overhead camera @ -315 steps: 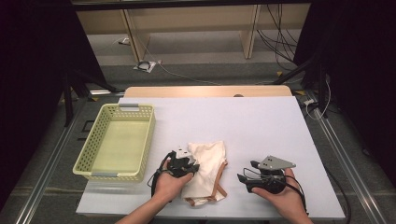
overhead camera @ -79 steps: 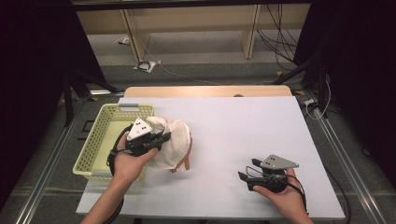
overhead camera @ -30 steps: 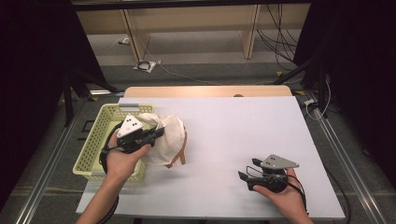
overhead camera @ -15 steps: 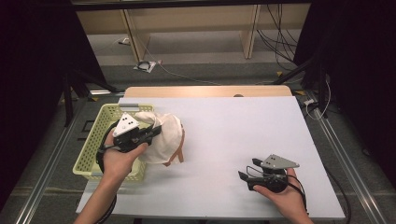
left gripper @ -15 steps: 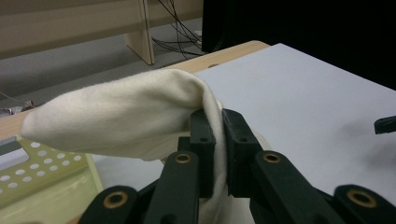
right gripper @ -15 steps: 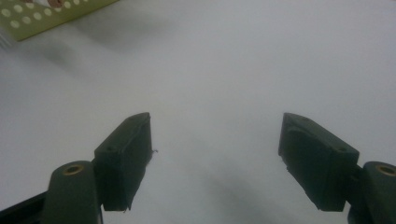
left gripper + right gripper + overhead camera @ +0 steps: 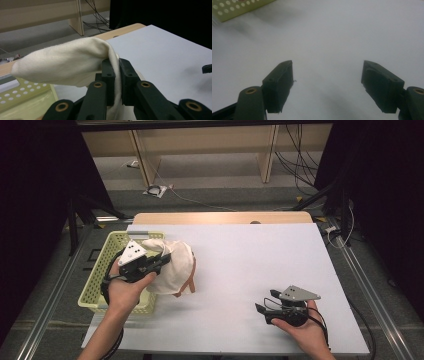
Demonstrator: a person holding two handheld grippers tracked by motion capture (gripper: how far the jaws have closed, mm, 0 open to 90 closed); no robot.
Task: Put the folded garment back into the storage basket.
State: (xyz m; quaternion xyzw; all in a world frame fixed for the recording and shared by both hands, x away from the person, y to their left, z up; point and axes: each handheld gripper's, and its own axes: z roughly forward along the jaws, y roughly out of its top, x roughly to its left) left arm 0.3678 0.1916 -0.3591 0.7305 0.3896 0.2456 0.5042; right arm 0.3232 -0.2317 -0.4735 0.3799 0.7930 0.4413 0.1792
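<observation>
- the white table (image 7: 240, 260) carries everything; its far edge shows a strip of bare wood.
- a pale green perforated basket (image 7: 102, 282) sits at the table's left edge, toward the near left corner.
- a cream cloth (image 7: 172, 267) with a tan strap hangs lifted, half over the basket's right rim and half over the table just beside it.
- the left gripper (image 7: 161, 261) is above the basket's right side, its jaws pressed together on a fold of the cloth (image 7: 65, 62).
- the right gripper (image 7: 264, 302) rests near the table's near right corner, well apart from the cloth, its jaws spread wide with nothing but bare table between them.
</observation>
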